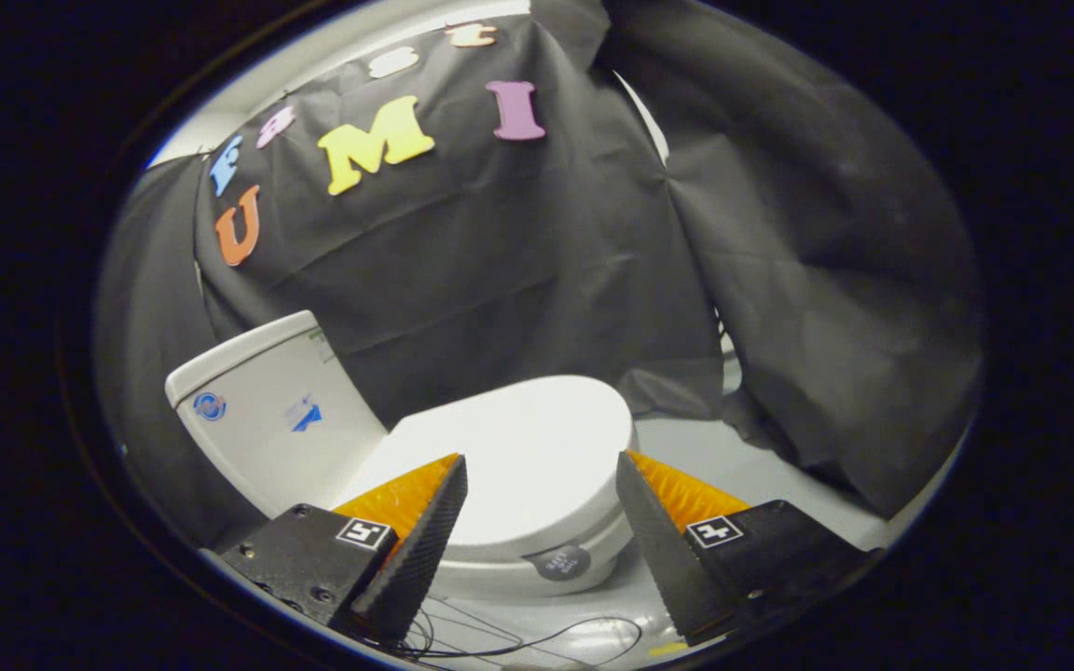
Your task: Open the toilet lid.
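Well, the white toilet lid (523, 447) lies flat and closed on the bowl, seen in the gap between the fingers and reaching beyond their tips. At its near edge sits a round dark grey tag (562, 562). Behind the lid to the left stands the white tank (262, 410). The gripper (540, 475) holds its fingers wide apart, pressing on nothing. Thin black wires (518, 643) trail over the pale floor (733, 457) beneath them.
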Demonstrator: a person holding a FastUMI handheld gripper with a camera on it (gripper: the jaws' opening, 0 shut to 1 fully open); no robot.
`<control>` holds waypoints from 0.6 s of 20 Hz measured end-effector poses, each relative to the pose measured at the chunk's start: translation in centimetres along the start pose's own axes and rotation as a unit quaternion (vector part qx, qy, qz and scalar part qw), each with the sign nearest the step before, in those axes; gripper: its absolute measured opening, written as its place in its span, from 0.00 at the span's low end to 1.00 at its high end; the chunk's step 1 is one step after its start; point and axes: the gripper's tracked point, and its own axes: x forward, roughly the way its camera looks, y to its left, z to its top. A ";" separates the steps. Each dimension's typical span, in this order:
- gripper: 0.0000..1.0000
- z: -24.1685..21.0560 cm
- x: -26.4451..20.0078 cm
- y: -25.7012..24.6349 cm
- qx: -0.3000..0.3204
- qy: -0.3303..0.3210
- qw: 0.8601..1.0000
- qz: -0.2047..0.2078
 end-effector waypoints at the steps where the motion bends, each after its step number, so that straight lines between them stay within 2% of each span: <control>1: 1.00 -1.0 0.4 -0.8 0.016 0.012 1.000 -0.005; 4: 1.00 -4.0 1.1 -2.1 0.073 0.055 0.996 -0.001; 9: 0.96 -8.3 2.6 -2.8 0.152 0.116 0.981 0.008; 10: 0.90 -8.9 2.9 -2.9 0.161 0.127 0.979 0.008; 12: 0.84 -9.8 3.2 -2.5 0.178 0.143 0.973 0.016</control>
